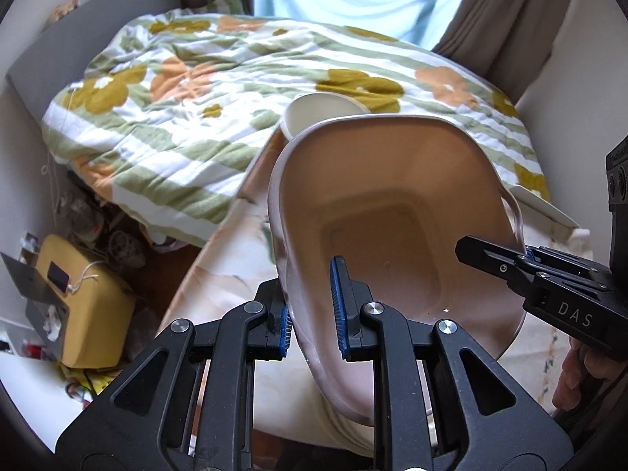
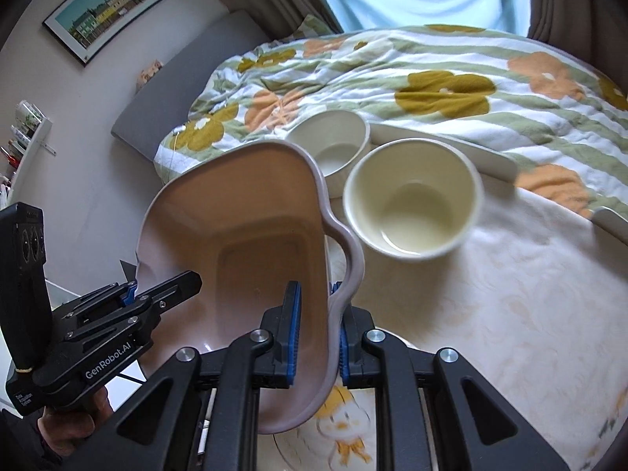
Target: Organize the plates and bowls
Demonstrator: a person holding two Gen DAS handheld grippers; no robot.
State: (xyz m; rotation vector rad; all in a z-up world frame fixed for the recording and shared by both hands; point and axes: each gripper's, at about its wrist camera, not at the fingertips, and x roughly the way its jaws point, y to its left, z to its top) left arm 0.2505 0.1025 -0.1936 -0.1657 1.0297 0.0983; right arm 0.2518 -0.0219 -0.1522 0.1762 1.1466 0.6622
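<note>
Two grips carry the pink baking dish (image 2: 251, 243): my left hand-held gripper (image 1: 312, 314) pinches its side wall and my right hand-held gripper (image 2: 316, 337) pinches the opposite rim by the looped handle, holding it tilted above the tabletop (image 2: 510, 294). I judge it stiff, heavy, glazed-slippery and breakable, best held on both rims. Its long axis runs from 6 toward 12 o'clock, open face toward me, with two cream bowls (image 2: 412, 204) at 1 o'clock.

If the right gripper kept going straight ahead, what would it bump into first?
Probably the round cream bowl on the table just ahead. The right gripper is shut on the pink dish, so that dish would likely touch it first. Depth is unclear.
</note>
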